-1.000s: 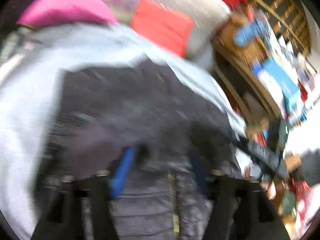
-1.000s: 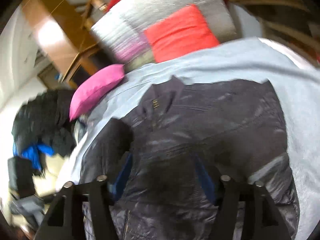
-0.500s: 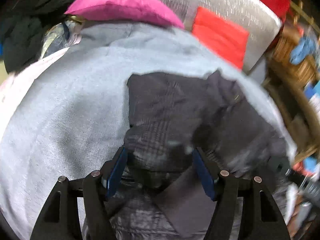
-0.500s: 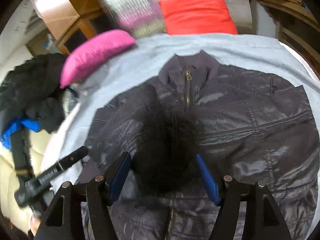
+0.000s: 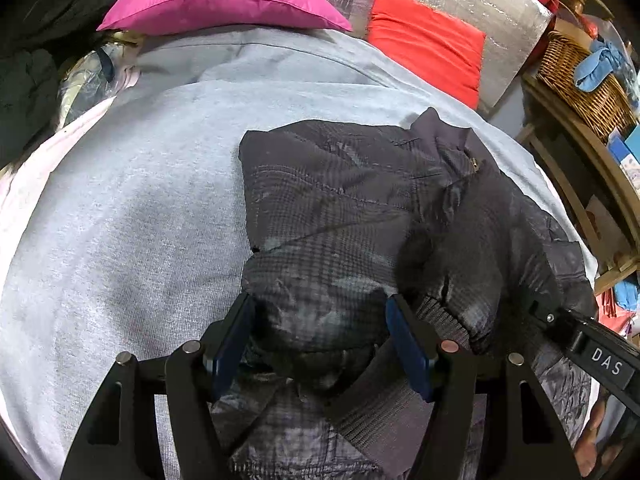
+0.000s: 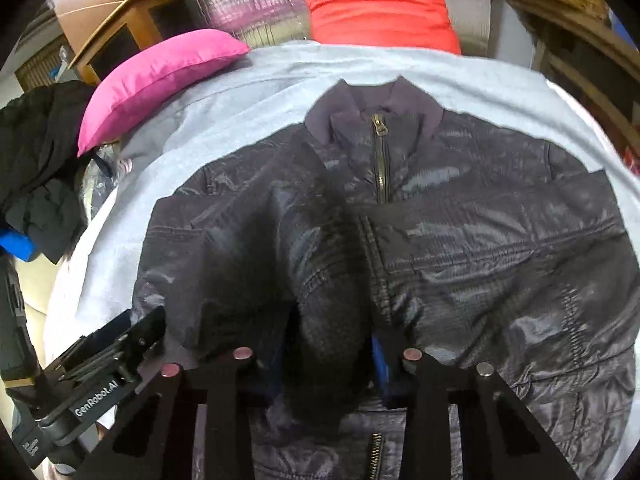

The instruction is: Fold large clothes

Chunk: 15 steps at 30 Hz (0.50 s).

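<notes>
A big bed [image 6: 280, 60] with a grey sheet fills the room. On it lies a dark puffy jacket [image 6: 480, 240], front up and zipped, with one sleeve [image 6: 256, 240] folded over its chest. The jacket looks soft, light and slippery, so it may slide. The knit cuff [image 5: 444, 316] is the best spot to grab. The left gripper [image 5: 320, 344] has wide jaws around a bump of sleeve. The right gripper [image 6: 328, 360] holds sleeve cloth between its jaws; I cannot tell how tight.
</notes>
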### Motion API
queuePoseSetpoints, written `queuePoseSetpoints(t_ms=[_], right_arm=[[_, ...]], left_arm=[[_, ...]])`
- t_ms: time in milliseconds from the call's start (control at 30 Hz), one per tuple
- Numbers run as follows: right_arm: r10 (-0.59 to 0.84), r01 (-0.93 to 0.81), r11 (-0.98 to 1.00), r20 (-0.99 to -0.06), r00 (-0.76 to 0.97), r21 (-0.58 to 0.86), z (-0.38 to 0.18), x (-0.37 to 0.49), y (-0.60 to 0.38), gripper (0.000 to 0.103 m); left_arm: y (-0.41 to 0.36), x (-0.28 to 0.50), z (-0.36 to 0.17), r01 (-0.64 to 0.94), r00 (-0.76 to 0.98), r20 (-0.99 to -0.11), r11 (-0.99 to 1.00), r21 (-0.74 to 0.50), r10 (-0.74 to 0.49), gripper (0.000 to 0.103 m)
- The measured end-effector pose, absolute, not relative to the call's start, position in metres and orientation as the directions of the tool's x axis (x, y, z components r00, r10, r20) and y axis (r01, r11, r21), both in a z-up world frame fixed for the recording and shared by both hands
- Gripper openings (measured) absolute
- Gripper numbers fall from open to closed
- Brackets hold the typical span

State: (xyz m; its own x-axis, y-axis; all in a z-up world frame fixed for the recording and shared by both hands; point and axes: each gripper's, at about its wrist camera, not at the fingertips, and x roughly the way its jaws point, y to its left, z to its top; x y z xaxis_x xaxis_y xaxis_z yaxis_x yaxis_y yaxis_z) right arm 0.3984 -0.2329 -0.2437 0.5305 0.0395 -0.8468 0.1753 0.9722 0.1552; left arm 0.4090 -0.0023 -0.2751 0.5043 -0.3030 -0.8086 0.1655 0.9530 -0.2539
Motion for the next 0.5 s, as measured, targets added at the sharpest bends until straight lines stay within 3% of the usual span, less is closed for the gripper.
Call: queuePoseSetpoints(t_ms=[233, 500], right_arm=[[0.040, 0.187, 0.965, -0.806, 0.590, 0.185, -0.227, 0.388, -0.239, 0.028], [0.056, 0.311, 0.916, -0.848, 0.527, 0.254, -0.264, 0.383, -0.280, 0.028]], left_arm=[[0.010, 0.408, -0.273, 0.139, 0.525, -0.803, 0.960, -0.244, -0.281, 0.068], [0.014, 0.407, -0.275, 0.144, 0.537, -0.811, 0.973, -0.182, -0.231, 0.068]])
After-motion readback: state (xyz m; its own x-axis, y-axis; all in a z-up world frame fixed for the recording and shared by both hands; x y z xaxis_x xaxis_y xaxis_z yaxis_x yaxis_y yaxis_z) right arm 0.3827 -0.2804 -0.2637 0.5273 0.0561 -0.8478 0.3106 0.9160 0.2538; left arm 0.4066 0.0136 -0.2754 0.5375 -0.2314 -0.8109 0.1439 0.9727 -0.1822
